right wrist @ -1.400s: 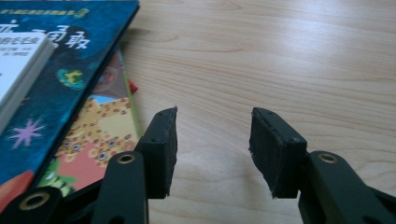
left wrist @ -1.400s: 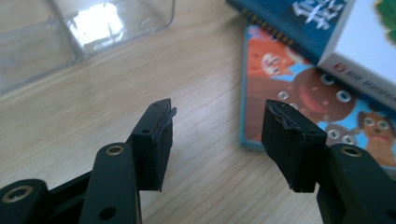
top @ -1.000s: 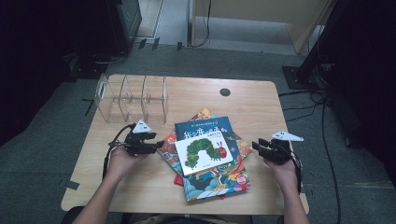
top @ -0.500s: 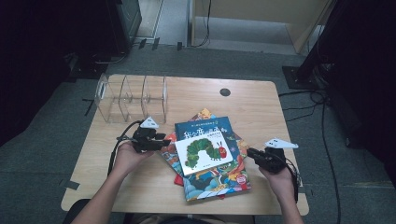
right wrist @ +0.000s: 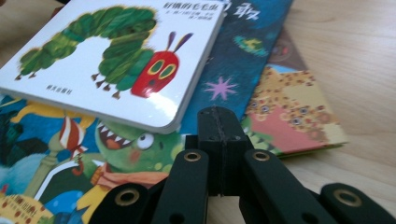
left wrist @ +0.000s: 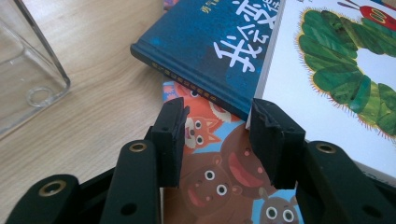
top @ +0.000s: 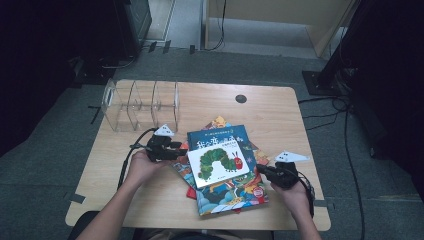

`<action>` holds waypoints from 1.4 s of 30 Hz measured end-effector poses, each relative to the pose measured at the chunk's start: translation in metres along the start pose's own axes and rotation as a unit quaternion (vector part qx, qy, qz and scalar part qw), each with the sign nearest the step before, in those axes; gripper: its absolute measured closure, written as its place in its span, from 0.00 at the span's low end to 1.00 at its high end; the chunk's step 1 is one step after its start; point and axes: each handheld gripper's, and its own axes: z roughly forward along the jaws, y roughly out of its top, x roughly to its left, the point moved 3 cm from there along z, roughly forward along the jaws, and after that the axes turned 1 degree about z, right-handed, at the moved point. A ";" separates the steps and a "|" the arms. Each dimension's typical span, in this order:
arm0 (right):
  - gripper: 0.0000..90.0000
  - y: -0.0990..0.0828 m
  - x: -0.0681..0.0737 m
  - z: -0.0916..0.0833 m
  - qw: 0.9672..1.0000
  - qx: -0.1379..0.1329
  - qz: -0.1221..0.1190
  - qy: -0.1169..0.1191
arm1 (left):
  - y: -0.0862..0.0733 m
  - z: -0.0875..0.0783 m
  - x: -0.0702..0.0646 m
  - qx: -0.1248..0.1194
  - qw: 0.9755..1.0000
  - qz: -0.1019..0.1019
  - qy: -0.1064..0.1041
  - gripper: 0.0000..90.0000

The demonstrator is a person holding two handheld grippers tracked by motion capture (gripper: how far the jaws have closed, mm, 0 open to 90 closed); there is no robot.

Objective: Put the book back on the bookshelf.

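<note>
A pile of picture books lies mid-table. On top is a white caterpillar book [top: 218, 162] [left wrist: 345, 70] [right wrist: 107, 56], over a dark blue book [top: 216, 137] [left wrist: 210, 42]. My left gripper [top: 177, 148] [left wrist: 218, 135] is at the pile's left edge, open. Its jaws have just been opening a little and nothing is between them; a fox-cover book [left wrist: 210, 154] lies beneath. My right gripper [top: 261, 169] [right wrist: 219, 126] is at the pile's right edge, just below the white book's corner. Its jaws have just been closing and are shut on nothing.
A clear acrylic rack [top: 140, 102] [left wrist: 23, 79] with several slots stands at the back left of the wooden table [top: 280, 115]. A black grommet [top: 241, 98] sits near the far edge. Lower books [top: 232, 195] stick out toward the person. Cables trail from both grippers.
The left gripper moved right to the pile's left edge. The right gripper moved left toward the pile and its jaws shut.
</note>
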 end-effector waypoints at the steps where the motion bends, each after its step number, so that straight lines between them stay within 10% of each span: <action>1: 1.00 -0.002 0.002 0.003 1.000 0.006 -0.005 0.013 | 0.000 0.000 0.001 -0.003 1.000 -0.004 -0.001 0.60; 12: 1.00 -0.004 0.010 0.010 0.998 0.017 -0.018 0.056 | 0.000 0.001 0.003 -0.002 1.000 -0.006 0.004 0.55; 42: 0.92 0.008 0.010 0.025 0.997 0.002 -0.065 0.037 | -0.004 -0.010 -0.004 0.007 1.000 -0.017 -0.024 0.39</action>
